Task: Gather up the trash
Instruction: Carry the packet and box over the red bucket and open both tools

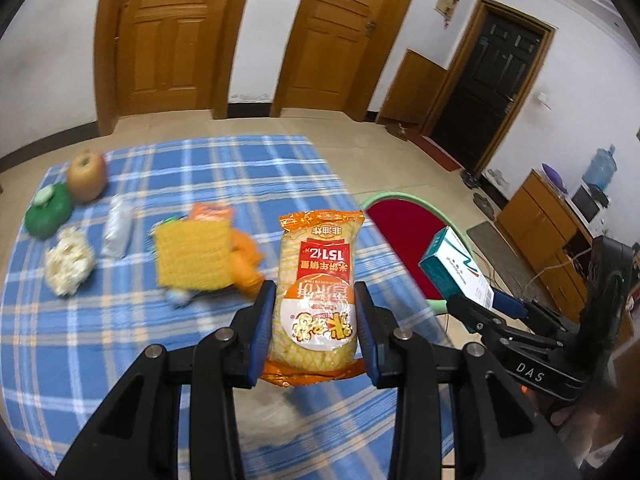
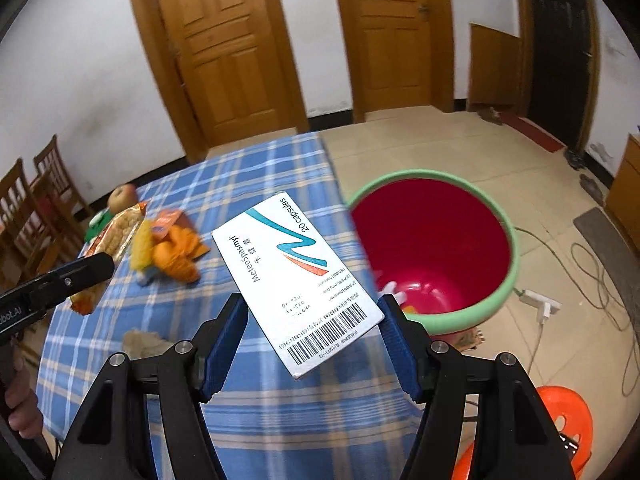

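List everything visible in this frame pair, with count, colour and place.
snack pack: 1, orange, in left gripper
medicine box: 1, white-teal, in right gripper
bin: 1, red with green rim, on floor beside table
table: 1, blue plaid cloth
apple: 1, reddish, far table corner
green container: 1, beside apple
orange peels: a pile, mid-table
doors: 2 wooden, 1 dark, back walls
left gripper: 1, black-blue
right gripper: 1, black-blue

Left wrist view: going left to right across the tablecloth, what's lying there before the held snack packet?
Green container → apple behind it, white crumpled wad in front → clear wrapper → yellow sponge-like pad → orange peels → snack packet in the left tongs.
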### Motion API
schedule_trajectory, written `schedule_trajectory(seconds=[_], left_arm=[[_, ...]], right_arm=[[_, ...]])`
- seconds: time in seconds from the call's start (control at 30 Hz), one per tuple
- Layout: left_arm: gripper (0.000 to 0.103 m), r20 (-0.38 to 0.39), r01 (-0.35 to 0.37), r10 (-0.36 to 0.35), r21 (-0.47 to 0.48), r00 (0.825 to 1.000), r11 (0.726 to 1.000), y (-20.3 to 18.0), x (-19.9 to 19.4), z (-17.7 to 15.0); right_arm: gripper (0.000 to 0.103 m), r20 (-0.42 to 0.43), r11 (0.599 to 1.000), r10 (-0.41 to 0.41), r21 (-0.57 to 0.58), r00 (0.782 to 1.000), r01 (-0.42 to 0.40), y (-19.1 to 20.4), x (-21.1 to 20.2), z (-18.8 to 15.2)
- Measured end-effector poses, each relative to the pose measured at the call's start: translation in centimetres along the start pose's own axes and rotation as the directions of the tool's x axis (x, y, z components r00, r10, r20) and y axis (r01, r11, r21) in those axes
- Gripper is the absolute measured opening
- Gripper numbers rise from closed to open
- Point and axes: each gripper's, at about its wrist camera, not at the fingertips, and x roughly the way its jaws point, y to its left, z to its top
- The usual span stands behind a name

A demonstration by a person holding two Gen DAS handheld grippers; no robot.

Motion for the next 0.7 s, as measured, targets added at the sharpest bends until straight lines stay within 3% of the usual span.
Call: schedule_trajectory(seconds=[0.4,0.7], left_arm=[[0.038,-0.079,0.026,-0.017,0.124,0.997,0.992,-6.6,7.2,3.3],[0.038,-0.143,0.033,-0.011,0.153,0.99,0.988,-9.2,12.8,4.4]], right_arm=[[0.068,-0.003,0.98,-0.055,0.193,0.998,0.055,-7.5,1.4,0.8],[0.069,-0.032,0.947,-0.092,0.306,0.995,0.097,-11.8,4.5,1.5]])
